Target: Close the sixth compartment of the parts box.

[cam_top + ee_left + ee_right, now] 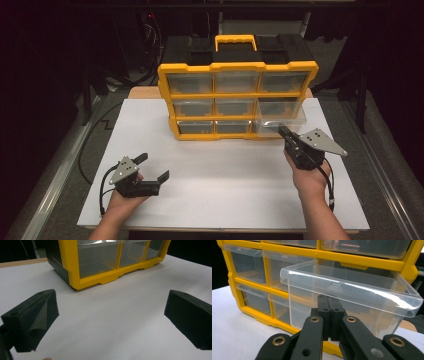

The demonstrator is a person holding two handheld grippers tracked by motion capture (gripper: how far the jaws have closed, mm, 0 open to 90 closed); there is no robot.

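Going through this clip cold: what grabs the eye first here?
The yellow drawer organizer with its yellow carry handle stands at the far middle of the white table. Its clear middle-right drawer is pulled out, and the right gripper has its fingers shut right at the drawer's front. The left gripper rests open near the table's front left, apart from the organizer.

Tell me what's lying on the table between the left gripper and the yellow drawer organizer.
Nothing: between the left gripper and the yellow plastic drawer organizer there is just bare white table. The high view and the left gripper view both show it.
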